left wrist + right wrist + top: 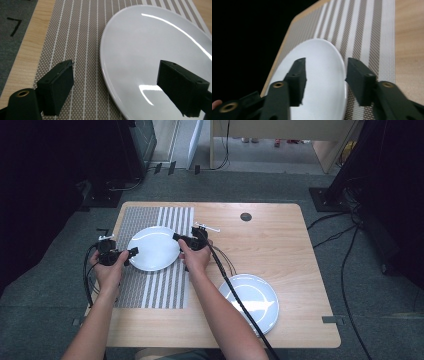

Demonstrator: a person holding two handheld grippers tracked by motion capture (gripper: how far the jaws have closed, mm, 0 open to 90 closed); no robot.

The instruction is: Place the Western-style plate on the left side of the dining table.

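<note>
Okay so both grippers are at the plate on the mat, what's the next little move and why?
Probably close both grippers on the plate's rim. The left gripper and right gripper are open, each with one jaw over the plate and one outside its edge, so neither yet grips it.

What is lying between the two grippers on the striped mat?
A white plate on the mat lies between the left gripper and the right gripper, as the high view shows. Each gripper's open fingers straddle its rim.
</note>
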